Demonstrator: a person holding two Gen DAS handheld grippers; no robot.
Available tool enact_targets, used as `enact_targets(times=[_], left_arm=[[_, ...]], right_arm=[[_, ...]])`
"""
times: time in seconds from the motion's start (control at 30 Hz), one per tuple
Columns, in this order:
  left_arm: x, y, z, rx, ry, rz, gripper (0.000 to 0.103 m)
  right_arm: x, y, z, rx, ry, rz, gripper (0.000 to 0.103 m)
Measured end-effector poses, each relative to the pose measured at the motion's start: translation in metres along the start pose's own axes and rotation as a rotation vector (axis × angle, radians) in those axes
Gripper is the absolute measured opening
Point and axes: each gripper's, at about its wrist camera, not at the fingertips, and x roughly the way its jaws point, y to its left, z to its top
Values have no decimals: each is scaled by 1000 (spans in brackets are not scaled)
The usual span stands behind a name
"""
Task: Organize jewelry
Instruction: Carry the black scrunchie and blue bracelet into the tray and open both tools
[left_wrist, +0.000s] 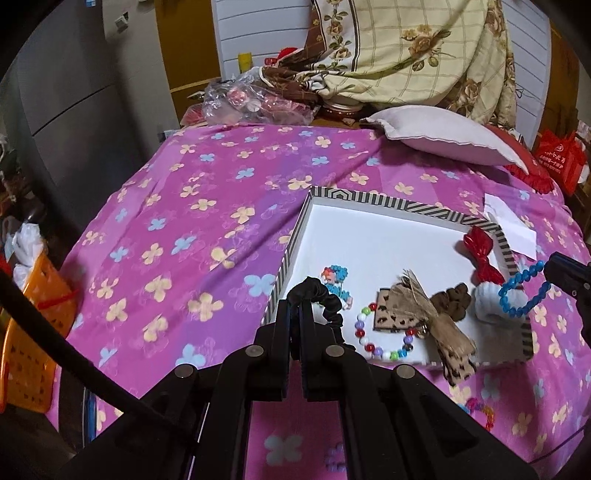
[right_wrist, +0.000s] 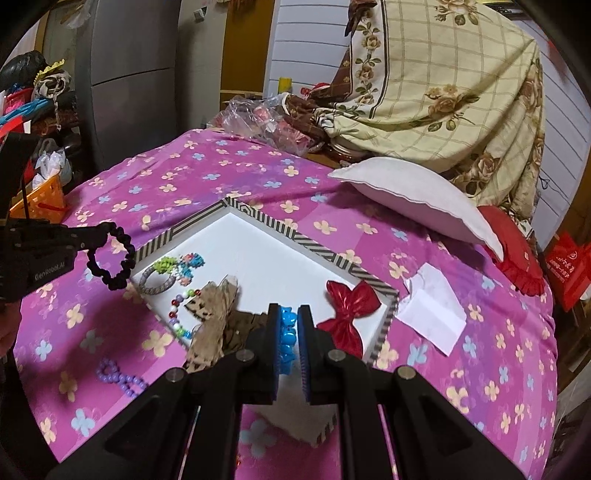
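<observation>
Both your grippers are clamped: the left gripper (left_wrist: 295, 314) pinches a black scrunchie (left_wrist: 314, 295) over the striped tray's (left_wrist: 369, 199) near-left corner, the right gripper (right_wrist: 289, 325) a blue bead bracelet (right_wrist: 287, 332) above its right edge; release straight down.

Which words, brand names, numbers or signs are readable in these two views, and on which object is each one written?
"GenRobot.AI": white print on the side of the left gripper body, seen in the right wrist view; first letter is unclear.
Red bag: white round logo and lines of characters, too small and blurred to read.
White paper on the bedspread: no writing visible.
Nothing else is legible.
</observation>
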Motion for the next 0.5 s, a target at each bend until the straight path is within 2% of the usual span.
enact_targets(times=[0.17,0.5], left_arm=[[28,-5,20,-38,45,-22,2],[79,-24,50,-63,79,-58,2]], right_arm=[[28,-5,16,23,15,16,9],[92,-16,36,101,54,88,9]])
